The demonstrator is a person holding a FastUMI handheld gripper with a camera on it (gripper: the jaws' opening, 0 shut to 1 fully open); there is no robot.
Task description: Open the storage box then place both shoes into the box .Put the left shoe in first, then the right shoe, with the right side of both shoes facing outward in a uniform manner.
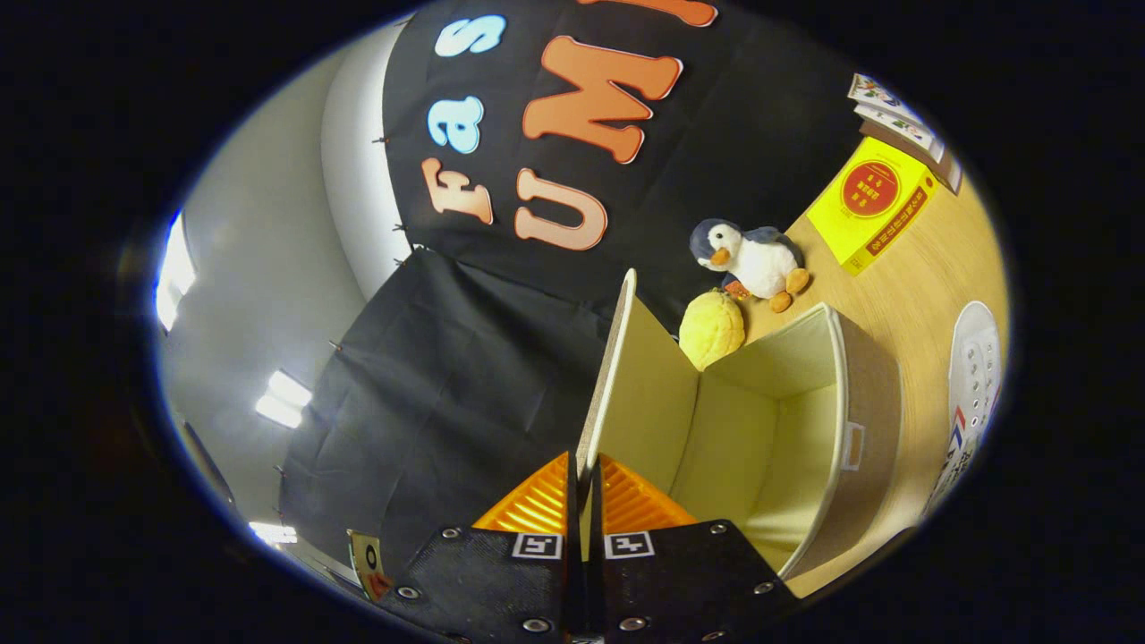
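Observation:
My gripper [583,478] is shut on the edge of the storage box's lid [631,394], a thin cream panel pinched between both fingers and raised clear of the opening. The beige fabric storage box [872,420] stands open just ahead, its pale inside bare, with a small handle loop on its outer wall. Beyond the box, a white sneaker [975,376] with a red and blue mark lies on the wooden table [903,295]. The view is strongly tilted, so the table runs up one side.
Behind the box sit a yellow textured ball [712,329] and a penguin plush toy [751,259]. Further back lie a yellow carton [872,215] and a stack of books [903,125]. Black cloth hangs behind the table.

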